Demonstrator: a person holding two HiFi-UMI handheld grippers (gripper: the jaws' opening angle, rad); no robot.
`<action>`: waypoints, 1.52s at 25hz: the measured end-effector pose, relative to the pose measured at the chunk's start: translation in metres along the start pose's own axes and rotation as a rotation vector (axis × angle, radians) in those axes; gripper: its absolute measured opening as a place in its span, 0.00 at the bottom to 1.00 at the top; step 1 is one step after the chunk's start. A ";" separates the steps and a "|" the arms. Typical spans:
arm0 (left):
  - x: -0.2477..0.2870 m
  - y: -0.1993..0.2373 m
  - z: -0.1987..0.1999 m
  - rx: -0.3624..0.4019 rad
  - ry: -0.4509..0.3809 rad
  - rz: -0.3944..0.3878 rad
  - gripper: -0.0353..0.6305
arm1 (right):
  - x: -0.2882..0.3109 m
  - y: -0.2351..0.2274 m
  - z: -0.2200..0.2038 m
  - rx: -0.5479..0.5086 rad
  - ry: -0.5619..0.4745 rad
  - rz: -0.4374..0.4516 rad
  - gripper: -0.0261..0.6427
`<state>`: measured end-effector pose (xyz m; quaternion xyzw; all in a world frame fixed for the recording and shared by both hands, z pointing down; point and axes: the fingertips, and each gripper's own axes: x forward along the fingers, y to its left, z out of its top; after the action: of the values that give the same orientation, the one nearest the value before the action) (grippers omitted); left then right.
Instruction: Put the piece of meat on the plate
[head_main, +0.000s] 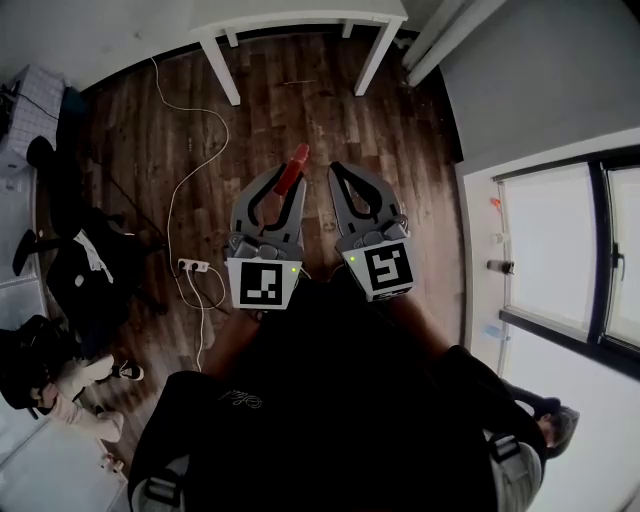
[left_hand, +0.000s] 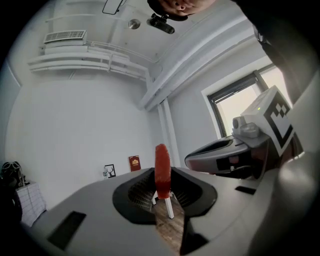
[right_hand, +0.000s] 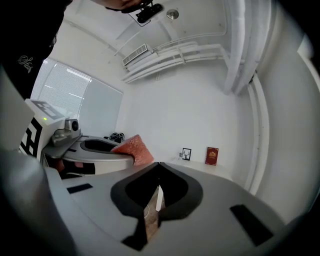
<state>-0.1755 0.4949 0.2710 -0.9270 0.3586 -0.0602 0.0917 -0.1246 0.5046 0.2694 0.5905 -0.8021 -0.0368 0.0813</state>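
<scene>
The piece of meat is a red, flat strip that stands up out of the tips of my left gripper, held over the wooden floor. In the left gripper view the meat sits clamped between the jaws of the left gripper. My right gripper is just to the right of it, level and shut with nothing in it. In the right gripper view the jaws of the right gripper meet at the tips, and the meat shows to the left. No plate is in view.
A white table stands at the far end, its legs on the dark wooden floor. A white cable and power strip lie at the left, next to dark bags. A window is at the right.
</scene>
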 end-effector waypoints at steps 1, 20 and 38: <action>0.000 0.004 -0.002 0.000 -0.001 0.005 0.18 | 0.002 0.002 -0.001 -0.003 0.001 0.002 0.07; 0.020 0.067 -0.042 -0.063 0.087 0.121 0.18 | 0.061 -0.019 -0.023 -0.038 0.062 0.094 0.07; 0.189 0.135 -0.067 -0.017 0.239 0.112 0.18 | 0.239 -0.134 -0.061 0.092 0.120 0.296 0.07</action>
<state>-0.1365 0.2605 0.3161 -0.8925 0.4187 -0.1619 0.0439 -0.0572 0.2386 0.3300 0.4702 -0.8748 0.0478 0.1063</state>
